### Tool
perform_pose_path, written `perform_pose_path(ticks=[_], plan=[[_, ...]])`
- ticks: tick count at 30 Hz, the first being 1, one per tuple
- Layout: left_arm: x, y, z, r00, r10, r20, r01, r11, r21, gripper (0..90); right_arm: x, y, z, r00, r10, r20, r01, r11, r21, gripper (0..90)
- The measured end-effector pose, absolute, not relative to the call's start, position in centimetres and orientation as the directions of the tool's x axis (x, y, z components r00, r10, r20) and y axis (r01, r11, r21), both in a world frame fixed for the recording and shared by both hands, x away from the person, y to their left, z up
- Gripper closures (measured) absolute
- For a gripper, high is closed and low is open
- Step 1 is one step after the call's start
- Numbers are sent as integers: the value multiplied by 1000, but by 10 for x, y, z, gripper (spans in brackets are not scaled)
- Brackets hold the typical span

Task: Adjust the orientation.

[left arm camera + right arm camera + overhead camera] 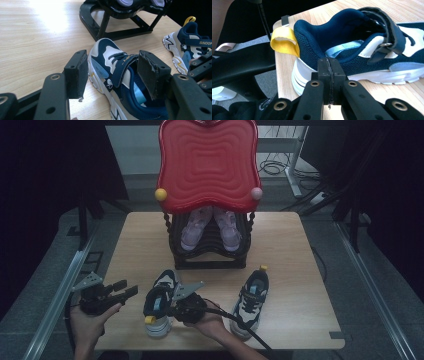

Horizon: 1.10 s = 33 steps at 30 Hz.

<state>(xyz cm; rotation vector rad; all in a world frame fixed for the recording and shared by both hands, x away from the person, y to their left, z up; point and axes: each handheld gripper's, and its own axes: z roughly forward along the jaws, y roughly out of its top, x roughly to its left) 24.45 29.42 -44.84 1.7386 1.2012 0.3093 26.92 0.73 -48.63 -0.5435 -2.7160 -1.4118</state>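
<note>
Wooden table (290, 250) seen from above, described from left to right. At the near left corner, the person's left hand (90, 322) is holding the left gripper (127, 288) just above the tabletop; its jaws are standing spread apart with nothing between them. In the left gripper view the two pads (76, 73) are framing the toe and strap of the left sneaker (159, 301), but the pictures are not showing any contact.

Just to the right, the left sneaker, navy and white with a yellow heel loop (149, 319), is lying on the table near its front edge, toe pointing away toward the black shoe rack (210, 255). The right gripper (172, 310), held by the right hand (207, 322), is sitting against the sneaker's right flank near the heel. In the right gripper view its jaws are pressed together in front of the white sole and navy collar; whether any fabric is being caught between them cannot be told.

Further right, well apart, the matching right sneaker (252, 300) is resting on the table, its toe pointing toward the person.

At the centre rear, the rack is carrying a pair of lilac shoes (196, 227) beneath a red wavy panel (207, 162).
</note>
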Motion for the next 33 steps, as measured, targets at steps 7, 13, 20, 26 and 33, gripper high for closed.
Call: perform_pose_path(ticks=[7, 13, 20, 26, 33], plan=[[244, 294, -449, 481, 825, -295, 583, -50, 811, 421, 268, 15, -487, -944, 273, 184, 307, 530, 790, 893], [244, 295, -447, 480, 825, -298, 577, -41, 816, 420, 266, 21, -487, -947, 265, 180, 299, 531, 793, 893], [243, 297, -446, 472, 829, -299, 578, -34, 816, 420, 265, 33, -488, -951, 250, 183, 292, 529, 797, 894], [243, 298, -447, 471, 830, -298, 578, -35, 815, 421, 264, 45, -490, -952, 243, 185, 289, 521, 803, 893], [244, 298, -447, 468, 832, -297, 582, -38, 812, 421, 262, 45, -489, -953, 245, 179, 285, 521, 805, 891]])
